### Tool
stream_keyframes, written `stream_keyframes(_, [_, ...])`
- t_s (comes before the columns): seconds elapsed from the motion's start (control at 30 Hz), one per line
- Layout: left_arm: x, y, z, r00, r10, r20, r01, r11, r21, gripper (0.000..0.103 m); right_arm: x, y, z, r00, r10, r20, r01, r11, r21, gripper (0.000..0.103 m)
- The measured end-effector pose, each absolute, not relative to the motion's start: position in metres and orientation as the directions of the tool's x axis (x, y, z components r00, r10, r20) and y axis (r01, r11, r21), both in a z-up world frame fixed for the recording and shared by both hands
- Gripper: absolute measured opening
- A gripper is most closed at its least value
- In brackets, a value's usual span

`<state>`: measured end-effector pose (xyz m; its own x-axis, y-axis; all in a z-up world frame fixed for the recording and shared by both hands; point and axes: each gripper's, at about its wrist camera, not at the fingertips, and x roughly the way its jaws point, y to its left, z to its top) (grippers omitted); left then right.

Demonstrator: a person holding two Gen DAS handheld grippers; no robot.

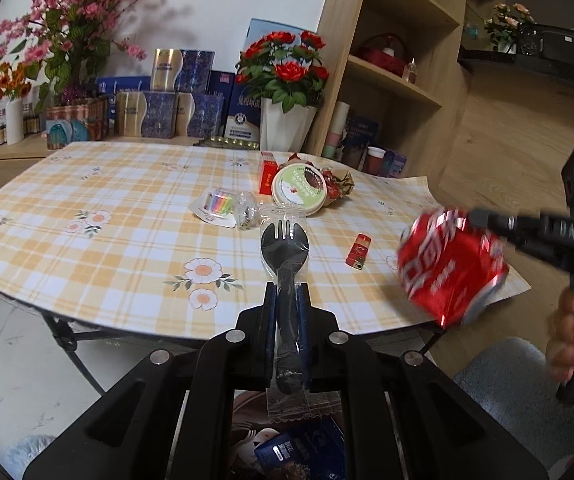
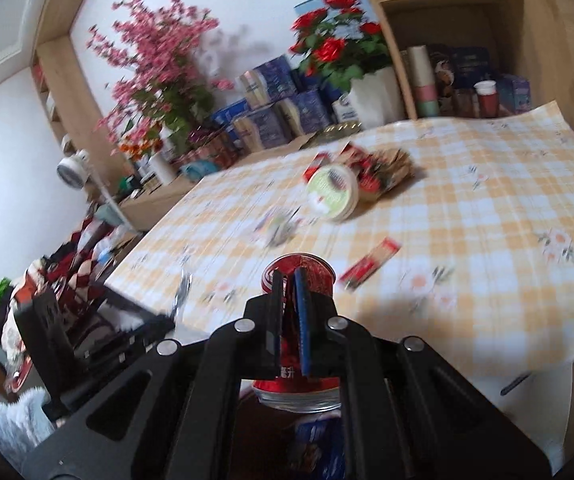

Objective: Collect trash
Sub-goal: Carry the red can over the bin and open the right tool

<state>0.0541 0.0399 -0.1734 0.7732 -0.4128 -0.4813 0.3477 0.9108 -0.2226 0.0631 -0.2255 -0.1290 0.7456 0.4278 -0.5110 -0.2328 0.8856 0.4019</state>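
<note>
Red roses (image 1: 287, 68) beside wooden shelves (image 1: 399, 72)

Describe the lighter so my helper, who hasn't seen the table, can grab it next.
On the yellow-checked tablecloth, look right of the pile with the round green-lidded tub, toward the near edge. The lighter lies there alone: small, red, stick-shaped, with a metal tip, much thinner than the tub.

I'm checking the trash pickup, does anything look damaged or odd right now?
Yes: the red aluminium drink can in the right gripper is crushed and dented. The left gripper holds a black plastic spork in a clear wrapper, which looks intact.
</note>
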Motion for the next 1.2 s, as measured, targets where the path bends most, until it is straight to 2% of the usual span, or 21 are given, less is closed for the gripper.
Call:
stream_keyframes(0.37, [0.028,0.069,-0.159,0.804,-0.393,-0.446,0.288,0.914,-0.286,0.01,0.036,-0.162,-0.198,0.569,0.504,-0.65,-0.31,0.863,0.398,0.01])
stream_keyframes(0.73, [0.026,0.08,-0.165,0.797,-0.381,-0.468,0.257,0.916,-0.308,0.01,0.06,-0.144,-0.289,0.421,0.385,-0.821,-0.232,0.921,0.312,0.01])
stream_keyframes(0.93, [0.038,0.078,-0.177,0.775,-0.387,-0.5,0.238,0.911,-0.336,0.01,0.061,-0.15,-0.306,0.397,0.345,-0.851,-0.199,0.937,0.287,0.01])
stream_keyframes(1.13, [0.045,0.065,-0.184,0.748,-0.394,-0.534,0.263,0.915,-0.307,0.01,0.062,-0.16,-0.32,0.359,0.33,-0.873,-0.154,0.943,0.294,0.01])
stream_keyframes(1.17, [0.045,0.063,-0.184,0.745,-0.395,-0.537,0.268,0.915,-0.3,0.01,0.063,-0.16,-0.32,0.357,0.326,-0.876,-0.149,0.945,0.291,0.013])
stream_keyframes(1.2, [0.045,0.06,-0.185,0.741,-0.396,-0.542,0.277,0.916,-0.29,0.01,0.063,-0.161,-0.321,0.356,0.317,-0.879,-0.141,0.948,0.284,0.02])
